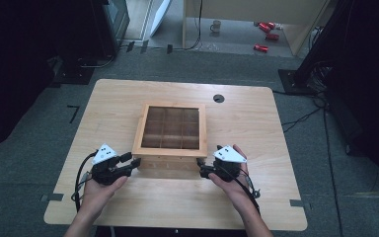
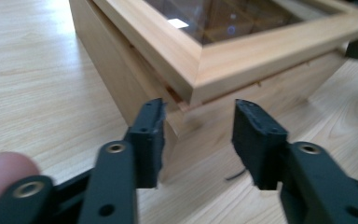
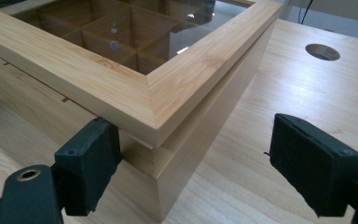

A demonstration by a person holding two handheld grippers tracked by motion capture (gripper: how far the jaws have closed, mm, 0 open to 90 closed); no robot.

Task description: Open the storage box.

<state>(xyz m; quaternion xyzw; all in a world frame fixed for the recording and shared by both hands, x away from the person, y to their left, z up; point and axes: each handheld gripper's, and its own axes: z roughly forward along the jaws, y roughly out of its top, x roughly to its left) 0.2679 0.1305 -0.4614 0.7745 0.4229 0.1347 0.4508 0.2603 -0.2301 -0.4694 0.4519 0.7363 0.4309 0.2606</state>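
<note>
A light wooden box [image 1: 170,131] with a glass lid over a grid of compartments stands in the middle of the table [image 1: 103,98]. My left gripper [image 1: 132,160] is at its near left corner. In the left gripper view the jaws of that gripper [image 2: 198,140] stand apart, with the box corner [image 2: 191,98] just beyond them and nothing gripped. My right gripper [image 1: 203,170] is at the near right corner. Its jaws [image 3: 191,168] are wide apart around the box corner [image 3: 158,135]. One pad [image 3: 91,163] sits under the lid's overhang against the front wall, and the other pad [image 3: 314,163] is well clear of the box.
A round cable hole [image 1: 218,98] is in the table behind the box, and it also shows in the right gripper view [image 3: 322,52]. On the floor beyond the table are a mug [image 1: 216,25] and red cans [image 1: 266,34]. Dark equipment stands at both sides.
</note>
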